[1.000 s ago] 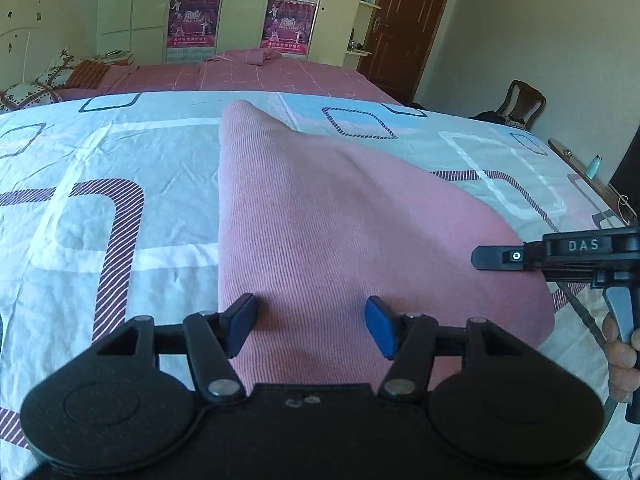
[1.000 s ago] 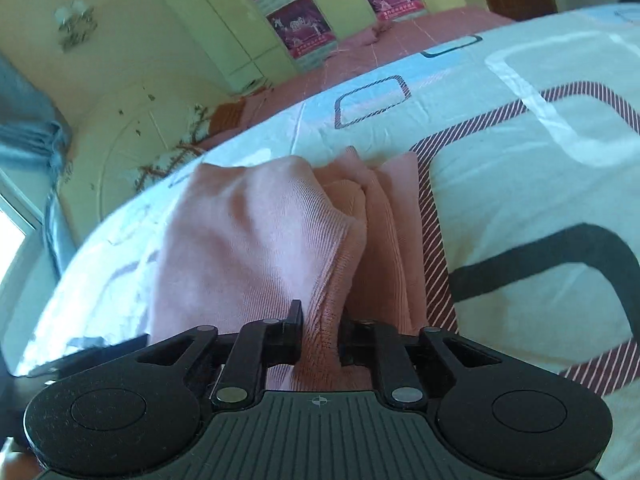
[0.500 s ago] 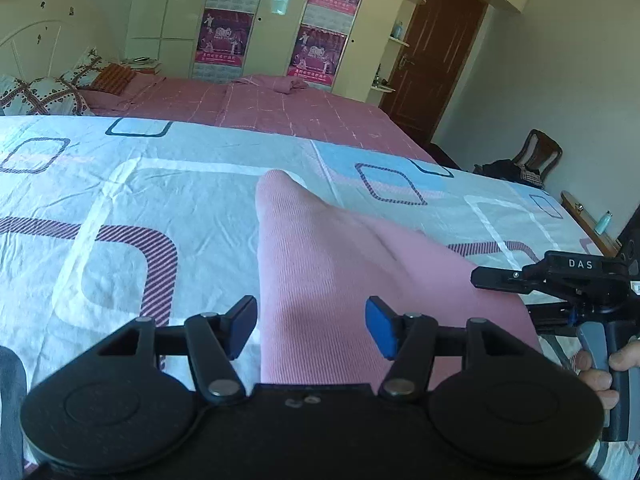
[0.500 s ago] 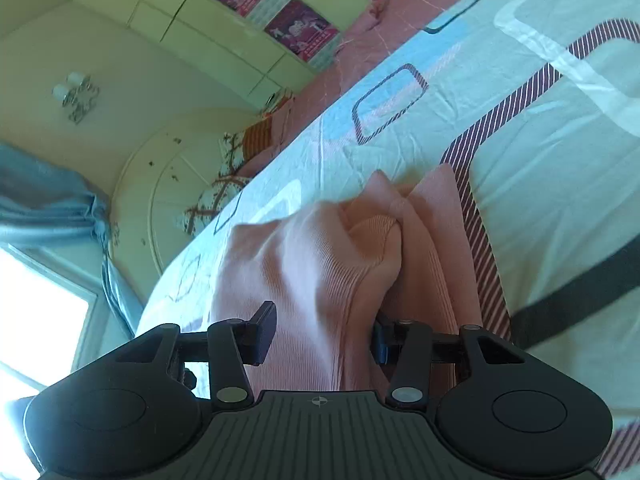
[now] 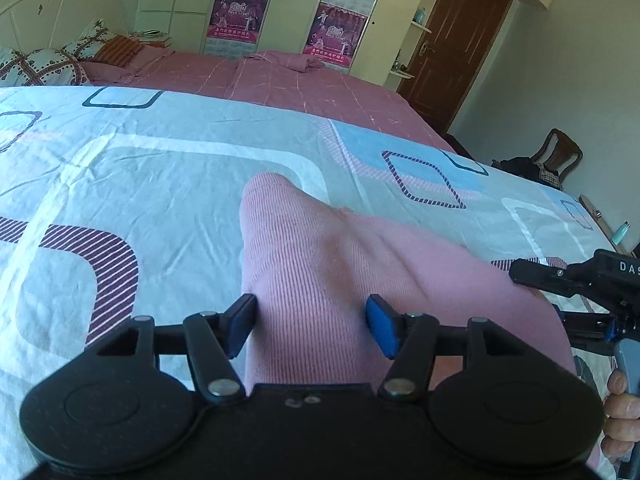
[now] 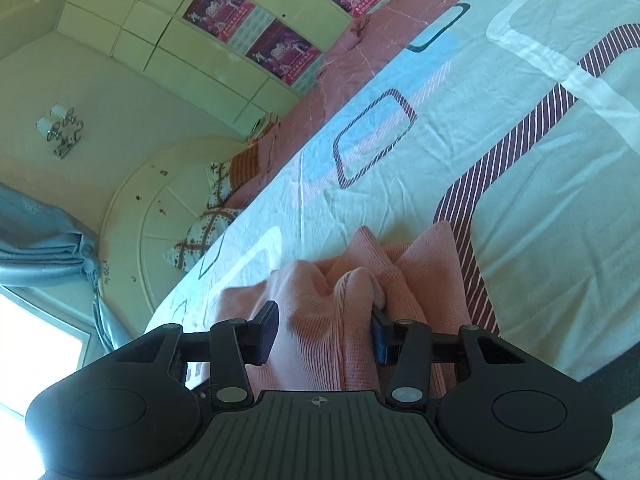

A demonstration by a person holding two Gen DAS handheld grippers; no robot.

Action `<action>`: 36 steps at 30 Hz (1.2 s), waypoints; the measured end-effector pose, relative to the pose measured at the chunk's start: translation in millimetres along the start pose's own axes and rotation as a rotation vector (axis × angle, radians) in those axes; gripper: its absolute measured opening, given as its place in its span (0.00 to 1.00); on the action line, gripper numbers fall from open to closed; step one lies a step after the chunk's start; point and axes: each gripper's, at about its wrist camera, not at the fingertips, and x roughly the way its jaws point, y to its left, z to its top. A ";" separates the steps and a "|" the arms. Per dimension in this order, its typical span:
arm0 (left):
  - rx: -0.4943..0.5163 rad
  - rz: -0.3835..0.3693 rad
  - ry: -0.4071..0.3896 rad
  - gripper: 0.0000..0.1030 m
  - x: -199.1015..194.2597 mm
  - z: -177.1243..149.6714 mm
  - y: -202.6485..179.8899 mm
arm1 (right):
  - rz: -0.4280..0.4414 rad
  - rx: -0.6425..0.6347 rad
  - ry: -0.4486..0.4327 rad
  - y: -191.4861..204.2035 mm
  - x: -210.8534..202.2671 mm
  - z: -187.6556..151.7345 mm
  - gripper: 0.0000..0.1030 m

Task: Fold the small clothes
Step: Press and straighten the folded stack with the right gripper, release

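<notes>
A pink ribbed knit garment (image 5: 360, 272) lies on the patterned bedsheet (image 5: 140, 184). My left gripper (image 5: 310, 326) is open, its blue-padded fingers spread to either side of the garment's near end, not pinching it. My right gripper (image 6: 322, 334) is also open, with bunched folds of the same pink garment (image 6: 352, 300) sitting between its spread fingers. The right gripper also shows at the right edge of the left wrist view (image 5: 532, 278), at the garment's far side, with a hand on its handle.
The bed stretches far ahead, with a pink quilt (image 5: 280, 80) and pillows (image 5: 44, 66) at its head. A wardrobe with posters (image 5: 288, 16), a brown door (image 5: 452, 44) and a chair (image 5: 556, 156) stand beyond. Blue curtains (image 6: 44, 240) hang by a window.
My right gripper has opened, letting go of the pink fold it pinched. Both grippers have tilted up and drawn back, so less of the garment shows. The left stayed open.
</notes>
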 end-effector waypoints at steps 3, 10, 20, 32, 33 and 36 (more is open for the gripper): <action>0.010 0.002 -0.006 0.56 -0.6 2.2 -2.3 | -0.050 -0.028 -0.031 1.3 1.8 -0.7 0.09; 0.043 -0.005 -0.059 0.52 -7.5 3.5 -10.6 | -0.200 -0.255 -0.204 33.9 -20.5 -8.7 0.06; 0.086 0.018 -0.049 0.58 -28.8 0.7 -13.6 | -0.318 -0.354 -0.106 29.5 -7.5 -22.1 0.07; 0.041 -0.014 -0.008 0.54 -78.1 -51.1 4.0 | -0.234 -0.299 0.018 29.6 -96.6 -94.8 0.44; 0.025 -0.023 -0.001 0.54 -78.1 -52.9 3.2 | -0.242 -0.308 0.023 30.6 -97.9 -102.8 0.44; 0.020 -0.017 0.025 0.49 -76.0 -58.6 -5.0 | -0.277 -0.346 0.052 33.1 -94.7 -121.6 0.20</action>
